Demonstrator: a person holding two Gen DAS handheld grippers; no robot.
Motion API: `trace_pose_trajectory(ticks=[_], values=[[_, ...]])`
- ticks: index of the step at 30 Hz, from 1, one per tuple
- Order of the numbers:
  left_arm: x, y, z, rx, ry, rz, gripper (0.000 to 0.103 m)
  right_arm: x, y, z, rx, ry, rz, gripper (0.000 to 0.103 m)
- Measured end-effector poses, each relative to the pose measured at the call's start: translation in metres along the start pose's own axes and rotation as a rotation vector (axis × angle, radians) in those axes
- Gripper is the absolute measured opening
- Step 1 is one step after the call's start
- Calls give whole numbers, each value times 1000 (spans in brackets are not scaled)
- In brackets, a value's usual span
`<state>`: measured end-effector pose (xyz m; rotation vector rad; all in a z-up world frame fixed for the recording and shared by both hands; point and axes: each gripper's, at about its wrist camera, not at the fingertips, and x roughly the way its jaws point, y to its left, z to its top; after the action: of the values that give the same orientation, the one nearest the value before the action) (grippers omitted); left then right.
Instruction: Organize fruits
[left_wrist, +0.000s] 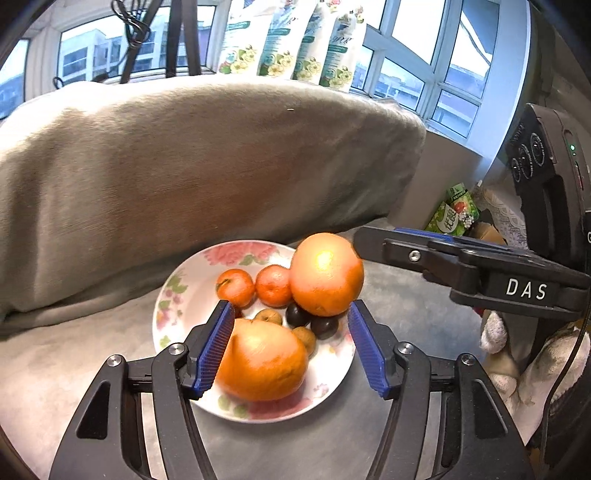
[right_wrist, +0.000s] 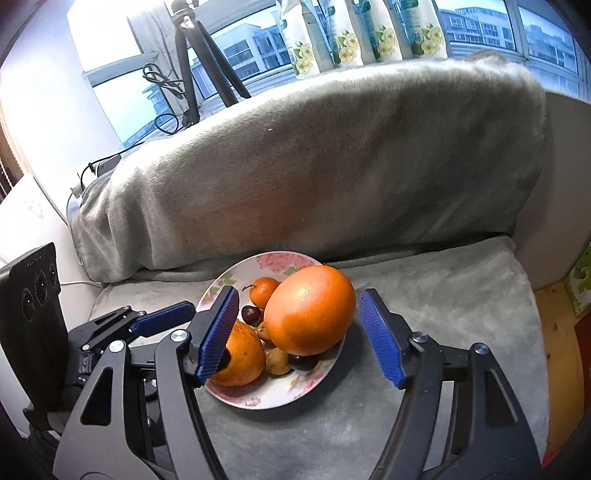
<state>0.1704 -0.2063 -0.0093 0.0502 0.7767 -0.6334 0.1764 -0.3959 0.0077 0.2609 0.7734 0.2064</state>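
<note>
- Orange fruit: big orange (right_wrist: 309, 311) perched on smaller fruits in the plate (right_wrist: 295, 391) on the grey sofa; firm, heavy, likely to roll.
- Hold: across its widest middle.
- Right claw (right_wrist: 299, 338): open, pads clear.
- Left claw (left_wrist: 291, 345): open, empty.

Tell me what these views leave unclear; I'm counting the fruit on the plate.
- Left wrist view: the left gripper's left pad covers part of the near large orange.
- Both views: the far large orange hides small fruits beneath it.
- Right wrist view: the floral plate's left rim is behind the right gripper's pad.
</note>
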Motion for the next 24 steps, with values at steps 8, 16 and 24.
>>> trace_pose_trajectory(ticks=[8, 16, 24], values=[[-15, 2, -13, -3, -7, 52, 72, -16, 15, -17, -68, -42, -50, 86], [-35, 8, -26, -23, -31, 89, 78, -34, 26, -32, -95, -73, -76, 89], [-60, 20, -50, -71, -55, 142, 79, -51, 35, -52, -81, -103, -170, 93]])
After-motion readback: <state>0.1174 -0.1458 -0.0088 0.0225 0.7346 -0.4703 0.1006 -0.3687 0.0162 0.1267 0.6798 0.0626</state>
